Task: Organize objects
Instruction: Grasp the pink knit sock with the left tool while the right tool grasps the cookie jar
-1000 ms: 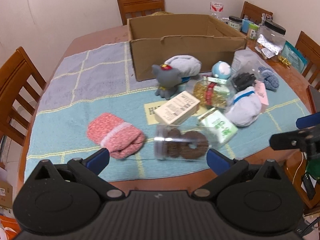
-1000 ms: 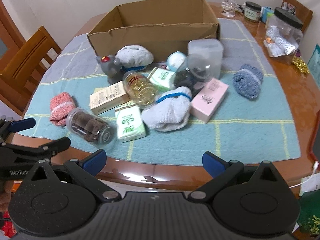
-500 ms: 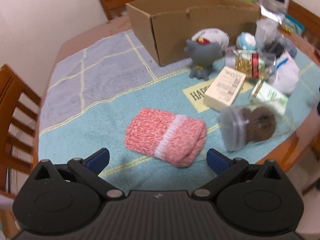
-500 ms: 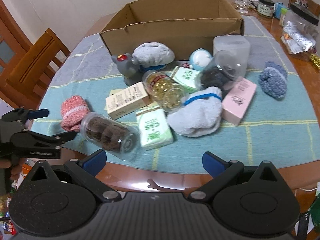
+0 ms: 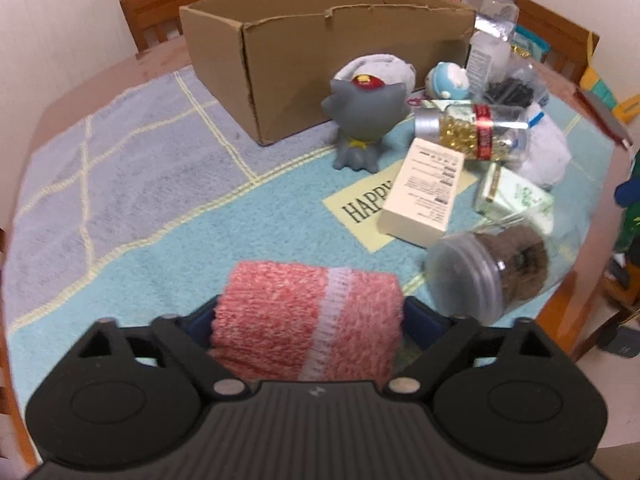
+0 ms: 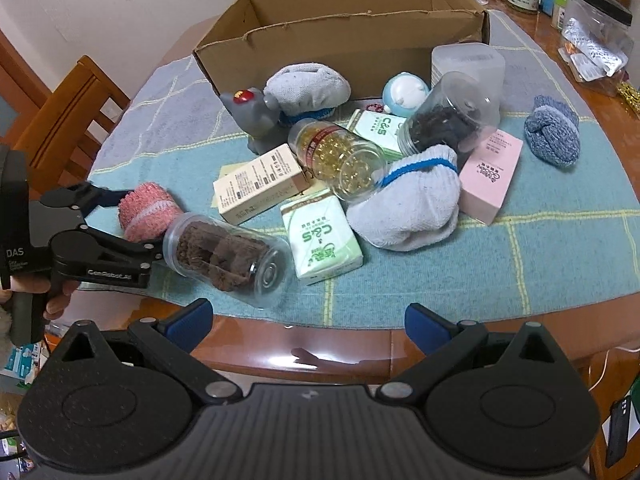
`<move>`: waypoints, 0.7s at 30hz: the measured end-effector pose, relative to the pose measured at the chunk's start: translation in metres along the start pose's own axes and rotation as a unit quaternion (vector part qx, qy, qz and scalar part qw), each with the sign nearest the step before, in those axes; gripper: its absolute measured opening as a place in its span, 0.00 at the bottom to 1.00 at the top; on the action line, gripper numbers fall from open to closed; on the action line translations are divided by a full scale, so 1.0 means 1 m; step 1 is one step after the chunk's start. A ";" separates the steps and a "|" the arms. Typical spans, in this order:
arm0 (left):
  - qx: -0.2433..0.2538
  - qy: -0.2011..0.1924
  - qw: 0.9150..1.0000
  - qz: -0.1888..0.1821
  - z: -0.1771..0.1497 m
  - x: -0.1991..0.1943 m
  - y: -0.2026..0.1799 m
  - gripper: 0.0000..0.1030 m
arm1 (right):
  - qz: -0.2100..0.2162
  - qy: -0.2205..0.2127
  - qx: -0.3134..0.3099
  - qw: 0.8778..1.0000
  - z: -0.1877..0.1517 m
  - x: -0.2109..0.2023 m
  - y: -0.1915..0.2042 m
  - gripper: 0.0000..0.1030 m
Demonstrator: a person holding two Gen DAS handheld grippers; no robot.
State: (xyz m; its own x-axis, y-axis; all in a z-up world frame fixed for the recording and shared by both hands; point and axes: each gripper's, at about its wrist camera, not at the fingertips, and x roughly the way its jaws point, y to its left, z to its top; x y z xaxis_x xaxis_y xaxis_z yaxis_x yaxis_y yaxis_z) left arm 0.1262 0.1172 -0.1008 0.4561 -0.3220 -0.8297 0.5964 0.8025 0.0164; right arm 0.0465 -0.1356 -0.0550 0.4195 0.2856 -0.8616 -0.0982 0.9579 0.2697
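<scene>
A rolled pink sock (image 5: pixel 304 320) lies on the blue mat near the table's front left edge. My left gripper (image 5: pixel 308 316) has it between the fingers, and the jaws are closing, with both blue pads against its sides. From the right wrist view the same sock (image 6: pixel 146 210) sits in the left gripper (image 6: pixel 136 226), which a hand holds. My right gripper (image 6: pixel 308 322) hovers open over the table's front edge with nothing between its fingers. An open cardboard box (image 5: pixel 360 52) stands at the back of the mat.
Right of the sock lies a clear jar of brown pieces (image 6: pixel 228 254). Beyond it: a cream carton (image 6: pixel 260 184), green packs (image 6: pixel 320 240), a capsule jar (image 6: pixel 340 160), a grey toy (image 6: pixel 256 116), white socks (image 6: pixel 408 208), a pink box (image 6: pixel 490 174), a blue sock (image 6: pixel 554 136). Wooden chairs (image 6: pixel 68 116) ring the table.
The left gripper came down and forward over the pink sock, and its jaws narrowed from wide open onto the sock's sides. The right gripper shifted slightly towards the table.
</scene>
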 end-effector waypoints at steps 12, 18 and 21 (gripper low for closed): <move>-0.050 -0.008 0.997 0.049 -0.010 -0.014 0.014 0.79 | -0.001 0.019 -0.002 1.000 0.016 0.015 0.032 1.00; -0.083 -0.006 0.995 0.056 -0.023 -0.022 0.034 0.79 | 0.015 0.048 0.017 0.999 0.020 0.034 0.050 1.00; -0.087 -0.010 0.995 0.055 -0.026 -0.025 0.038 0.79 | 0.013 0.048 0.014 0.999 0.021 0.040 0.058 1.00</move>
State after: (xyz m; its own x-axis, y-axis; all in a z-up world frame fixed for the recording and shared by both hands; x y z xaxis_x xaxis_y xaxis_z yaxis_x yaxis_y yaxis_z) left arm 0.1203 0.1686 -0.0939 0.5263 -0.2355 -0.8170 0.4197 0.9076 0.0087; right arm 0.0768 -0.0691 -0.0644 0.3288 0.3130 -0.8910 -0.0818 0.9494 0.3033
